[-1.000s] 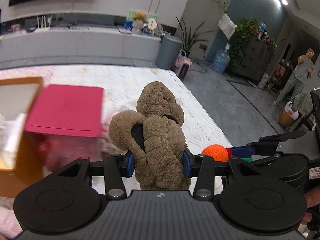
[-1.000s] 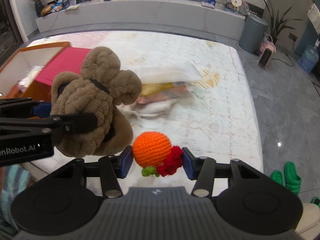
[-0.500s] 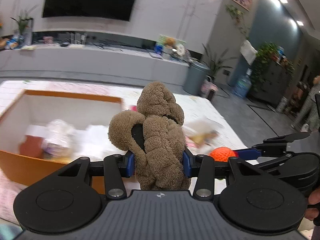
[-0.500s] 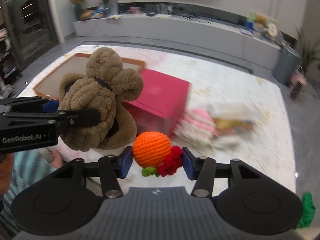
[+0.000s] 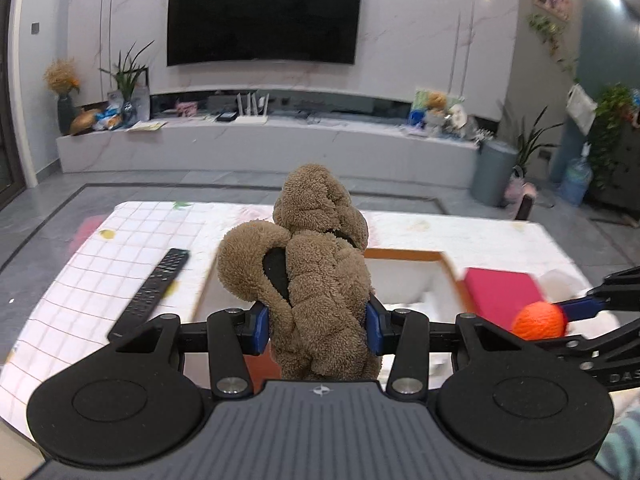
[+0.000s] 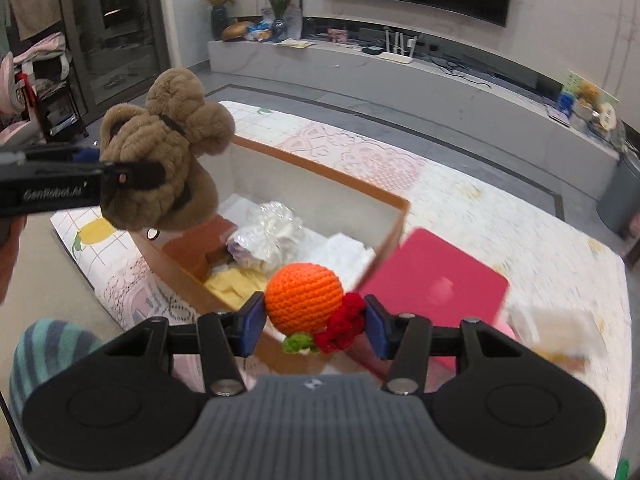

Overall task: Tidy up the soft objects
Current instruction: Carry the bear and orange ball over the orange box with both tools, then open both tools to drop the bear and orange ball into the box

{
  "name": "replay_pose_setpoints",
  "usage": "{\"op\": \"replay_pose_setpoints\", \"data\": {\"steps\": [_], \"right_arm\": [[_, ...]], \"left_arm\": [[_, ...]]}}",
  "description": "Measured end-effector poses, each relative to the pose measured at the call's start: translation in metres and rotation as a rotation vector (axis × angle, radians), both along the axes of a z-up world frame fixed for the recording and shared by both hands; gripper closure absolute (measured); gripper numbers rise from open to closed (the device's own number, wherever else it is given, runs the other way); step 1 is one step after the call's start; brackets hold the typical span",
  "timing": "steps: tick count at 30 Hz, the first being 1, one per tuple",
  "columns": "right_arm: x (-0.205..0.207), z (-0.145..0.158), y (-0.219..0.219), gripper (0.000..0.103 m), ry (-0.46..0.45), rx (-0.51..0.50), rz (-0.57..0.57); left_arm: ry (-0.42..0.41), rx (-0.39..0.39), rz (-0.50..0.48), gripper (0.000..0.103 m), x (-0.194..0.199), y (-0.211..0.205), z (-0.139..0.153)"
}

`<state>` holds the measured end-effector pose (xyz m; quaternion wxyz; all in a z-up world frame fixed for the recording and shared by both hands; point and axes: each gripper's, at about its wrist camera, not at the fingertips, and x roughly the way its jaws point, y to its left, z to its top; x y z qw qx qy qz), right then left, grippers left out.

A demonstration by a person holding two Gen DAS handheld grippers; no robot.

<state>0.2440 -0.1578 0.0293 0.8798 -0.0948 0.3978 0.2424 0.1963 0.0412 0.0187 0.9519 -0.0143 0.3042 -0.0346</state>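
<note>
My left gripper [image 5: 318, 330] is shut on a brown plush toy [image 5: 316, 264] and holds it in the air over the near left end of an open orange box [image 6: 320, 184]. The toy also shows in the right wrist view [image 6: 164, 152]. My right gripper [image 6: 314, 326] is shut on an orange crocheted ball with red and green trim [image 6: 304, 298], held above the box's near right side. The ball also shows in the left wrist view [image 5: 538, 320]. The box holds crumpled plastic [image 6: 268, 232], white and yellow soft items and a brown block.
A pink box lid [image 6: 432, 284] lies right of the orange box on the patterned tablecloth [image 6: 480, 208]. A black remote control [image 5: 154, 288] lies left of the box. More soft items lie blurred at the far right [image 6: 556, 328]. A TV wall and a low cabinet stand behind.
Both grippers have swung to the left with their toys still held. The orange box has come into the middle of both views and the pink lid has shifted right.
</note>
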Motion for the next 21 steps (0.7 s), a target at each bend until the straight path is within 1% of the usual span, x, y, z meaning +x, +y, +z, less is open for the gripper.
{"op": "replay_pose_setpoints", "data": {"steps": [4,7,10,13,14,18,21], "right_arm": [[0.026,-0.01,0.02,0.051,0.011,-0.028,0.032],[0.044,-0.019,0.034,0.051,0.025,-0.053,0.041],[0.06,-0.029,0.047,0.051,0.045,-0.068,0.05],[0.075,-0.041,0.054,0.051,0.062,-0.081,0.057],[0.08,-0.044,0.056,0.051,0.068,-0.086,0.058],[0.097,-0.058,0.061,0.051,0.097,-0.1,0.054],[0.108,-0.066,0.064,0.051,0.114,-0.106,0.052]], "left_arm": [[0.06,0.044,0.004,0.051,0.028,0.01,-0.017],[0.089,0.082,-0.004,0.051,0.042,0.022,-0.031],[0.127,0.156,-0.043,0.051,0.054,0.024,-0.045],[0.167,0.239,-0.101,0.051,0.068,0.018,-0.057],[0.191,0.256,-0.118,0.051,0.073,0.018,-0.062],[0.299,0.284,-0.147,0.051,0.09,0.022,-0.081],[0.323,0.294,-0.132,0.05,0.095,0.024,-0.087]]}}
